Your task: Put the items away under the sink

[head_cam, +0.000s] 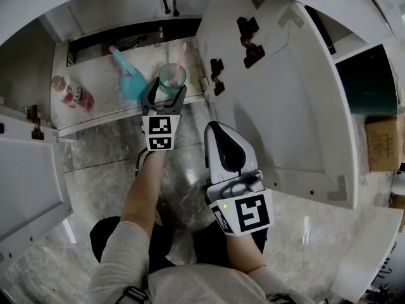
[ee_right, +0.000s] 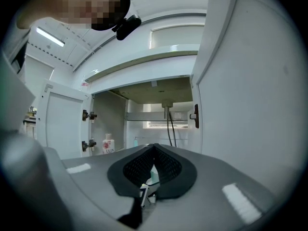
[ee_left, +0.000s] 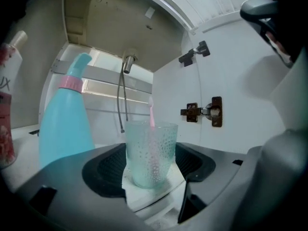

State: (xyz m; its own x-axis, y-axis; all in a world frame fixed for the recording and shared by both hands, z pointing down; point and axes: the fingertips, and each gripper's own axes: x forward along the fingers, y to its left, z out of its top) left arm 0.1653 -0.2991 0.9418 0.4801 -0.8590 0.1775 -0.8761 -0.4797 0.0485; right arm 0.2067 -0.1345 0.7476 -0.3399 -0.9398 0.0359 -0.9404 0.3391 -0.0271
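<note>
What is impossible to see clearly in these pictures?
Left gripper view: red-labelled bottle cut off by the left edge.
Left gripper view: blue bottle, base hidden behind the left gripper.
Left gripper view: toothbrush, lower end blurred by the dimpled cup.
Whether the jaws press the cup: unclear.

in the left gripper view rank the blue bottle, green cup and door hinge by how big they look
1. blue bottle
2. green cup, nearest the camera, so it may look bigger than it is
3. door hinge

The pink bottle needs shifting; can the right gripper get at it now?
Probably not directly: the left gripper, on the cup, and its arm lie between the right gripper and the pink bottle.
</note>
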